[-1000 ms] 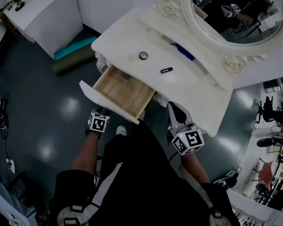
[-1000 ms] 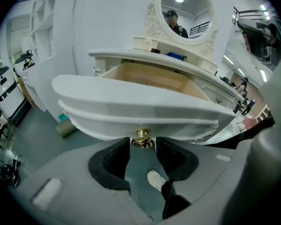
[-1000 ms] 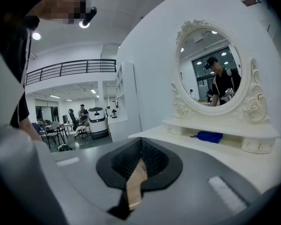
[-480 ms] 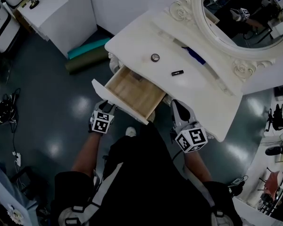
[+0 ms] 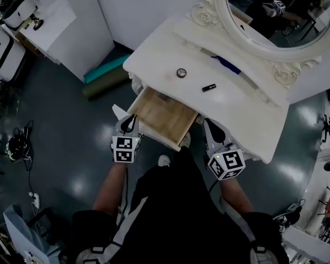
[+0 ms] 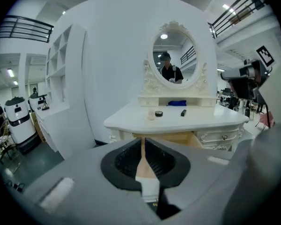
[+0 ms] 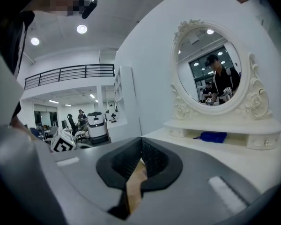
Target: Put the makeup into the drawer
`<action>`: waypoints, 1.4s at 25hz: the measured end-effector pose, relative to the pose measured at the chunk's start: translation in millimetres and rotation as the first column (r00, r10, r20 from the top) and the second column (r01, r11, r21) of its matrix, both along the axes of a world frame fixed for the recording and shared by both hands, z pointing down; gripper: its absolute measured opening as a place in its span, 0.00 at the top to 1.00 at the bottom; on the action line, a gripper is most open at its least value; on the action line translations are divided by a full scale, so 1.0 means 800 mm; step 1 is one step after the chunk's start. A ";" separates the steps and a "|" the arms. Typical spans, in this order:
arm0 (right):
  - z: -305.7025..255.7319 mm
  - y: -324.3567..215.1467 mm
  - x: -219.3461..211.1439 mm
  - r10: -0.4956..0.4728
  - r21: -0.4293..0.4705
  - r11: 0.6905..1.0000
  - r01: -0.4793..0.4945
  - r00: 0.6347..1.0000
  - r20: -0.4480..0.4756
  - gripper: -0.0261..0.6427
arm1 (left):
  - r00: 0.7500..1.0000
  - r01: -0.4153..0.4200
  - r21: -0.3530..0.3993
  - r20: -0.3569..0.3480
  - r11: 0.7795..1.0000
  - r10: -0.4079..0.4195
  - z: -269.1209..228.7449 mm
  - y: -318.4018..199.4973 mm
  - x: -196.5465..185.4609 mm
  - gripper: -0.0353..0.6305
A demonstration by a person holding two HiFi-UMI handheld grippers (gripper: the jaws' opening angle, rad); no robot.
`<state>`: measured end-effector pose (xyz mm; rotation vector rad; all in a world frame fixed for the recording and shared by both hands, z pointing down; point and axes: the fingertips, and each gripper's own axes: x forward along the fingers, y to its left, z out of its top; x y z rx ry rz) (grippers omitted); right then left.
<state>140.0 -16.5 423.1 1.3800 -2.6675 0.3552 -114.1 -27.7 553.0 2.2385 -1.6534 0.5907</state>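
Observation:
The white vanity table (image 5: 247, 111) has its wooden drawer (image 5: 164, 116) pulled out, and I see little inside it. On the tabletop lie a round dark compact (image 5: 181, 72) and a black lipstick tube (image 5: 209, 87); they also show as the compact (image 6: 158, 113) and the tube (image 6: 183, 112). My left gripper (image 5: 128, 123) is by the drawer's left front corner. Its jaws are closing to a thin slit with nothing between them, seen on the left gripper (image 6: 142, 142). My right gripper (image 5: 211, 128) is shut and empty at the drawer's right side, and the right gripper (image 7: 141, 150) faces along the tabletop.
A blue item (image 5: 227, 65) lies on the raised shelf below the oval mirror (image 5: 275, 10). Rolled teal and olive mats (image 5: 104, 75) lie on the floor left of the table. White partitions stand behind, and cables and machines sit at the far left.
My left gripper has risen from below the drawer front to level with its left corner. The right gripper has stayed put. The drawer stays open.

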 end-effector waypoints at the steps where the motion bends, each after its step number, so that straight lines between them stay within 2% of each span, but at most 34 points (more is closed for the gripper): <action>1: 0.001 0.001 0.001 0.003 0.008 1.000 -0.003 1.000 -0.017 0.96 | 1.000 0.005 0.033 -0.008 0.999 -0.005 -0.013 -0.004 0.002 0.92; 5: 0.002 0.000 0.012 0.032 0.016 0.999 -0.031 0.999 -0.031 0.96 | 0.998 -0.011 0.120 -0.062 0.993 0.019 -0.057 -0.021 0.018 0.94; 12: 0.002 -0.003 0.035 0.098 0.013 0.995 -0.097 0.995 -0.029 0.96 | 0.985 -0.084 0.230 -0.127 0.970 0.115 -0.111 -0.032 0.051 0.94; 17: -0.001 -0.006 0.044 0.109 0.009 0.994 -0.109 0.994 -0.028 0.96 | 0.967 -0.114 0.283 -0.187 0.952 0.171 -0.145 -0.029 0.072 0.94; 20: -0.005 -0.012 0.045 0.108 0.016 0.994 -0.108 0.994 -0.024 0.96 | 0.961 -0.120 0.323 -0.199 0.939 0.191 -0.161 -0.030 0.078 0.94; 35: 0.007 -0.017 0.043 0.079 -0.011 0.997 -0.079 0.997 -0.024 0.96 | 0.965 -0.103 0.300 -0.201 0.948 0.169 -0.147 -0.027 0.075 0.94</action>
